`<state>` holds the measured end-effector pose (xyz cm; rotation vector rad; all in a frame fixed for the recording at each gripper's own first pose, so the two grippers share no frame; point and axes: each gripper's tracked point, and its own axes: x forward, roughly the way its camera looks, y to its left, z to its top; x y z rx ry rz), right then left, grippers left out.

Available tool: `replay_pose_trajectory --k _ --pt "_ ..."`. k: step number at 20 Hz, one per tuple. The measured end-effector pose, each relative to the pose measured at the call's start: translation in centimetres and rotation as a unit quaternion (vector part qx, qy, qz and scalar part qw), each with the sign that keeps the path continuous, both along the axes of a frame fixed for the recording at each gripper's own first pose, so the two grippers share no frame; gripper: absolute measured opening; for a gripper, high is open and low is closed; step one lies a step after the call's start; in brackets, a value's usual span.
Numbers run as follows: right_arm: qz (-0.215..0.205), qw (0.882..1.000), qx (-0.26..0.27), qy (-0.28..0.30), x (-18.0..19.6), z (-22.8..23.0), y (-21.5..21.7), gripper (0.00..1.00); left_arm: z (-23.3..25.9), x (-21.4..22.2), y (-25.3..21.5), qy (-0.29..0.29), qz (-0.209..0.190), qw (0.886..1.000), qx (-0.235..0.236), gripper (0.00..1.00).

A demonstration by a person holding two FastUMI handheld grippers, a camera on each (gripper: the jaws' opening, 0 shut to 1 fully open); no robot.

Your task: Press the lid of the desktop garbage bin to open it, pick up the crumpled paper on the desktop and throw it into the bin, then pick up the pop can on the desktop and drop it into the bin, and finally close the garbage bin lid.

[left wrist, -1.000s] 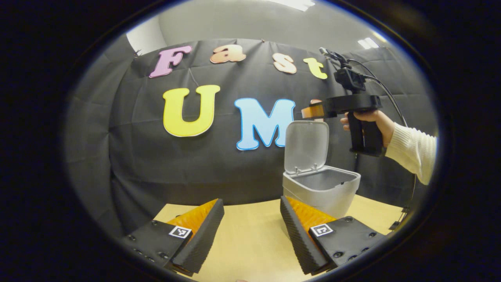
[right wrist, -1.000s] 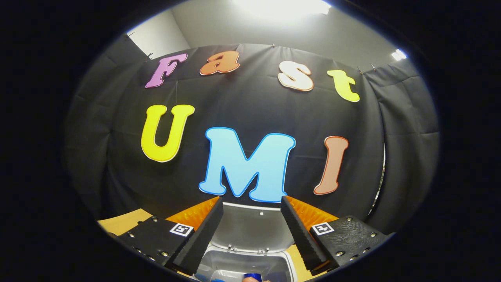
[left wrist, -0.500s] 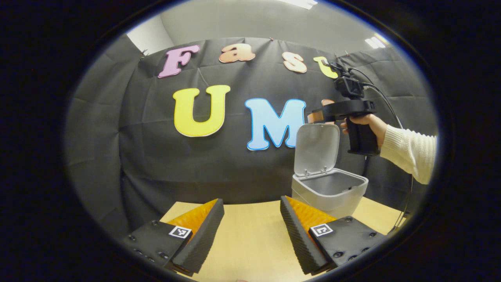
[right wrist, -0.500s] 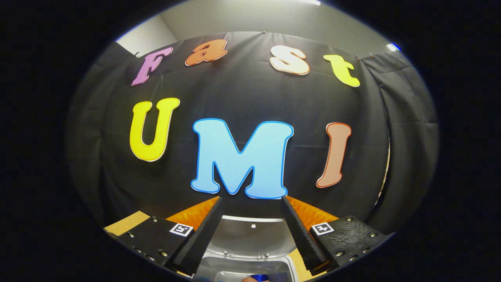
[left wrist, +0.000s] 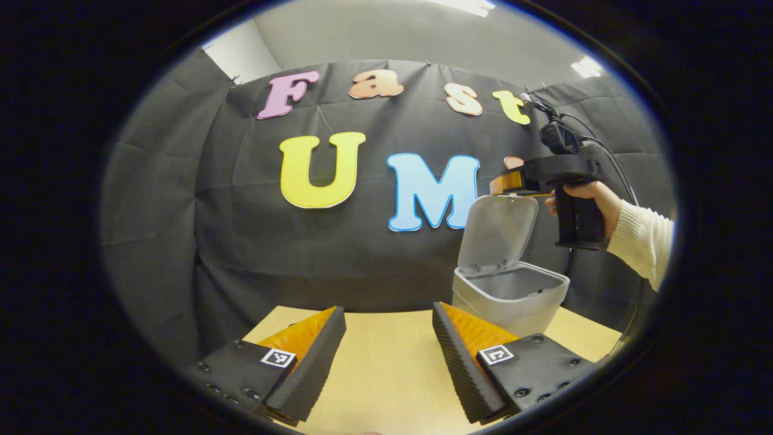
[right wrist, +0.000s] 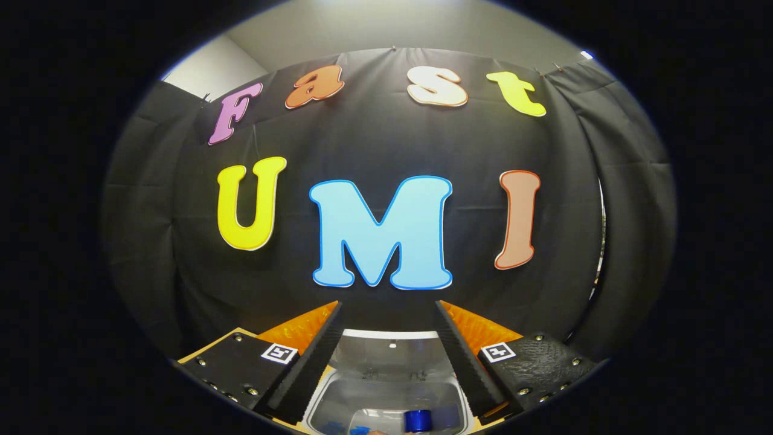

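Left gripper view: the garbage bin [left wrist: 510, 299] stands on the desk [left wrist: 386, 362] at about 3 o'clock with its lid [left wrist: 498, 232] tipped up and back, and the right gripper [left wrist: 504, 181] hangs just above the lid's top edge.
At 6 o'clock the left gripper [left wrist: 386, 353] has its jaws released, spread wide over bare desk and grasping nothing. A hand [left wrist: 589, 199] in a pale knit sleeve [left wrist: 643, 238] holds the far gripper by its handle at 3 o'clock; from this side I cannot tell how its jaws stand. In the right gripper view the right gripper [right wrist: 386, 353] looks down into the open bin [right wrist: 386, 393], jaws released and apart, nothing between them. The pop can [right wrist: 418, 420] lies inside the bin at 6 o'clock, blue top showing.
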<state>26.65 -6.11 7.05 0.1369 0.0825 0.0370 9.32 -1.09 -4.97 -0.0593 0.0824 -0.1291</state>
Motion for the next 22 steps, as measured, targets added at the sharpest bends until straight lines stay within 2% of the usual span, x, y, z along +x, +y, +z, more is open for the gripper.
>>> replay_pose_trajectory --k 9,14,18,22 --pt "0.006 1.0 0.003 0.026 -6.9 -5.4 1.0 0.95 -1.5 -4.9 -0.7 0.015 -0.012 1.0 -0.02 0.96" --pt "-0.011 1.0 0.005 0.026 -8.1 -7.4 1.1 0.95 -0.8 -7.3 0.6 0.009 -0.001 1.0 -0.004 0.95" --pt "-0.018 0.998 0.007 0.056 -8.3 -10.4 1.6 0.95 -0.5 -8.1 1.6 0.009 0.009 1.0 0.0 0.95" --pt "-0.027 0.998 0.002 0.049 -8.0 -12.0 1.5 0.95 -0.5 -8.5 2.2 0.004 0.018 1.0 0.007 0.95"
